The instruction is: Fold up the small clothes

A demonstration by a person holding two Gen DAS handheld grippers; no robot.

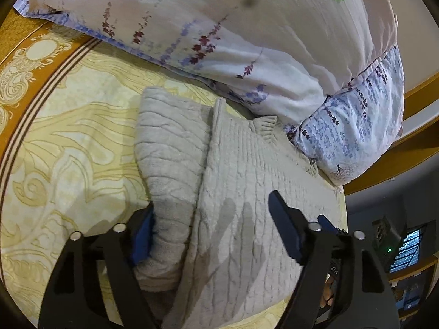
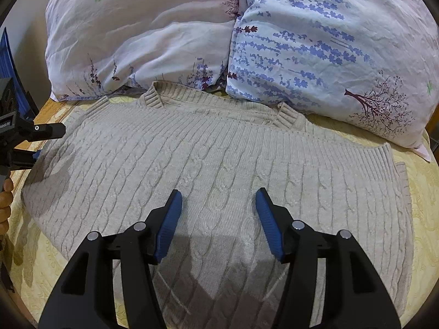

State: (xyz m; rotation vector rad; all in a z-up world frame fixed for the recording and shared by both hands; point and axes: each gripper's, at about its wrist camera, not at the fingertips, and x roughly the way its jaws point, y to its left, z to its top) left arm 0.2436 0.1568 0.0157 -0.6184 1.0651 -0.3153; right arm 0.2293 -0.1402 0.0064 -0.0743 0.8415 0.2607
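A beige cable-knit sweater (image 2: pixel 219 159) lies flat on the bed, neckline toward the pillows. In the left wrist view its body (image 1: pixel 247 192) spreads to the right and a sleeve (image 1: pixel 170 159) is folded beside it. My left gripper (image 1: pixel 212 213) is open and straddles the sleeve and the body's edge; the left finger pad (image 1: pixel 142 235) touches the sleeve. It also shows at the left edge of the right wrist view (image 2: pixel 16 134). My right gripper (image 2: pixel 218 205) is open and empty, just above the sweater's middle.
Two floral pillows (image 2: pixel 315 54) (image 2: pixel 142 35) lie at the head of the bed, touching the sweater's collar. A yellow patterned bedsheet (image 1: pixel 68 137) with an orange border covers the bed. The bed edge and a dark room show at right (image 1: pixel 397 233).
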